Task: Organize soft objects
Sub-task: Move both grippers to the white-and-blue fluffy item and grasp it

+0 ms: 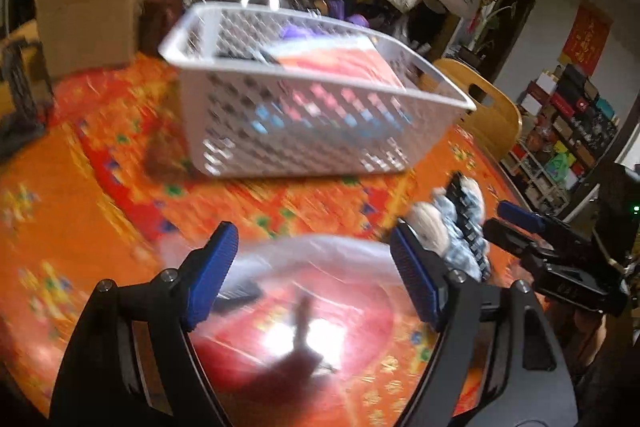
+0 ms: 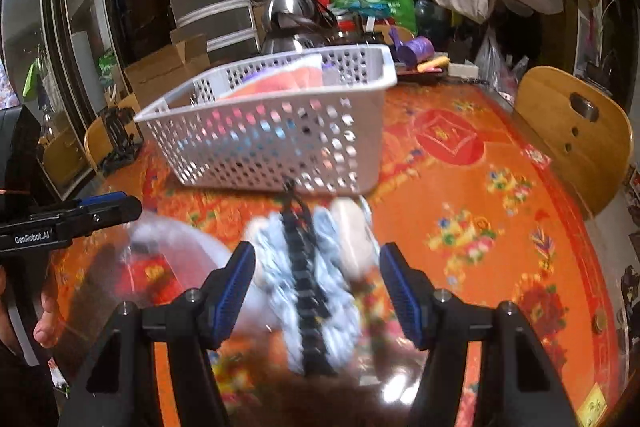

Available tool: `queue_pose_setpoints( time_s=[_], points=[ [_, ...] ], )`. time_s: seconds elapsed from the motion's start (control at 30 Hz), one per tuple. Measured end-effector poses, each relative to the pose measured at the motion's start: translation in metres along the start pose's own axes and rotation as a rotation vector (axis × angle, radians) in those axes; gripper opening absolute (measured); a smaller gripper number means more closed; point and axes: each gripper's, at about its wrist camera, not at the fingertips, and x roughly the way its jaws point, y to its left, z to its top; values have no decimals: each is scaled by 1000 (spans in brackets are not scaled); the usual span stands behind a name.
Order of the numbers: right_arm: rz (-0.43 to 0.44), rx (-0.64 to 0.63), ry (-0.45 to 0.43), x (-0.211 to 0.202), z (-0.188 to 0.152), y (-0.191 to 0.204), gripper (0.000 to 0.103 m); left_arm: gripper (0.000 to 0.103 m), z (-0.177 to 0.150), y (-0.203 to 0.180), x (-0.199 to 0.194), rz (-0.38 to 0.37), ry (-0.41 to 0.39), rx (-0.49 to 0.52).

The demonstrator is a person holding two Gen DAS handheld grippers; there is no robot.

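Lying on the orange patterned tablecloth (image 2: pixel 500 195): at left a clear plastic pouch (image 2: pixel 168 259) with red contents, glossy and blurred; just right of it a fluffy pale-blue and cream soft item (image 2: pixel 316 267) with a dark knitted strip down its middle. Standing behind both, a white perforated basket (image 1: pixel 304 131) already holding a red-and-white packet (image 1: pixel 340 61) and something purple, too blurred to name.

Hovering with jaws spread wide, left gripper (image 1: pixel 314 267), blue pads (image 1: pixel 210 275) flanking the clear pouch (image 1: pixel 308 287) without a visible pinch, nothing held. Hanging likewise spread wide, right gripper (image 2: pixel 316 291), pads either side of the fluffy item (image 1: pixel 452 227), contact not discernible through the blur, nothing grasped.

Bordering the table: cardboard box (image 1: pixel 88 11) and stacked drawers at far left, steel kettle (image 2: pixel 288 19) behind the basket, wooden chair back (image 2: pixel 576 135) at the right edge. Stretching right of the basket and the fluffy item, a broad bare run of cloth.
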Motion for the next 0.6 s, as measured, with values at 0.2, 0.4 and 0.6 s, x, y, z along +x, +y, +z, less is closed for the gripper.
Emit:
queue_pose_setpoints(
  time_s=[0.2,0.4,0.6],
  points=[
    [2,10,-24,-10,1,-19,64,76,-12,-37,24,-27,19,-30],
    [39,-15,-8,-5,10,-30,51,76,-12,-70,41,-15,27,-56],
    [88,-27,18,9,17,-32,44,68,-3,-92,43,-8,17,-48]
  ],
)
